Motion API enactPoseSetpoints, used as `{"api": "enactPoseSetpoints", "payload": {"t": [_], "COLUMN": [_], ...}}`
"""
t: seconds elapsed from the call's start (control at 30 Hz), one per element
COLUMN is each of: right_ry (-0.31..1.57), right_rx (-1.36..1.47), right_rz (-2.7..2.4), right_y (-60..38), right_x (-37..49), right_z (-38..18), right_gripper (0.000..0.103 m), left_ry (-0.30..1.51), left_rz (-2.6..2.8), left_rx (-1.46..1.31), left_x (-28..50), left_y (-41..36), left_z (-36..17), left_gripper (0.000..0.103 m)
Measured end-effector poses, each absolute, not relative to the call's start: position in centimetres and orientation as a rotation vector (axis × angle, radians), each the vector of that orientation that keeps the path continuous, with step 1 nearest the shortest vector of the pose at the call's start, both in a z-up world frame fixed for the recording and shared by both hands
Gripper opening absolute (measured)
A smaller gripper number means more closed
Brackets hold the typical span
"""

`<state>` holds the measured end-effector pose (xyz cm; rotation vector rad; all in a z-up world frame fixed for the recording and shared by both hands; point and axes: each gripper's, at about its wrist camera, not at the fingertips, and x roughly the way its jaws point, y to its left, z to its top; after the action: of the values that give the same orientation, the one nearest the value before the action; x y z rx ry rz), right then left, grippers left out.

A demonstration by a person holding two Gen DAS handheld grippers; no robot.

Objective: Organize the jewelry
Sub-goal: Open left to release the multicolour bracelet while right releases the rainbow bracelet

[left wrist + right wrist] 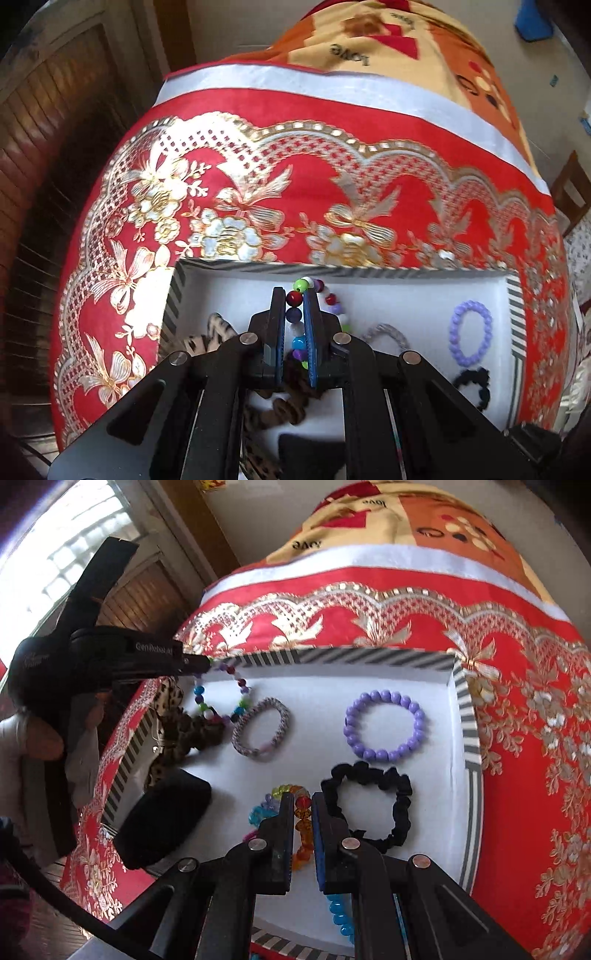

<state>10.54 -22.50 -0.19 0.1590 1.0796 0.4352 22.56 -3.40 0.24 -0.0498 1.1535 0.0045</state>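
Inside the striped tray, left tool pinches the multicolour bracelet; right tool clamps the faceted bracelet.

From my remote seat, the tablecloth looks like smooth red cloth with shiny gold and silver print. The tray seems to be matt white card with a striped paper rim. I see a purple bracelet of glossy plastic beads, a black scrunchie of soft matt fabric, a woven bracelet of rough-looking thread, and a translucent bracelet of glassy, faceted beads. The multicoloured bead bracelet shines like plastic. The leopard-print fabric looks plush. My left gripper is matt black plastic with bright metal pins.
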Motion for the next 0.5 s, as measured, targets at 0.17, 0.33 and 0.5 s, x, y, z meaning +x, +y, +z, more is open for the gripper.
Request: {"api": "enactPoseSetpoints", "payload": {"t": [0.17, 0.33, 0.5], "right_ry": [1.105, 1.123, 1.110], "right_rx": [0.147, 0.146, 0.148], "right_rz": [0.457, 0.467, 0.467], "right_y": [-21.6, -21.1, -21.5], "right_x": [10.7, 10.8, 10.4], "right_z": [-1.4, -1.9, -1.2], "right_gripper": [0.008, 0.008, 0.036], "left_ry": [1.171, 1.168, 1.163], "left_rz": [0.025, -0.004, -0.016], "left_rx": [-0.060, -0.091, -0.155], "left_x": [23.1, 23.1, 22.4], "left_y": [-2.7, -2.5, -1.9], "left_z": [-0.8, -1.2, -0.8], "left_gripper": [0.008, 0.013, 0.037]}}
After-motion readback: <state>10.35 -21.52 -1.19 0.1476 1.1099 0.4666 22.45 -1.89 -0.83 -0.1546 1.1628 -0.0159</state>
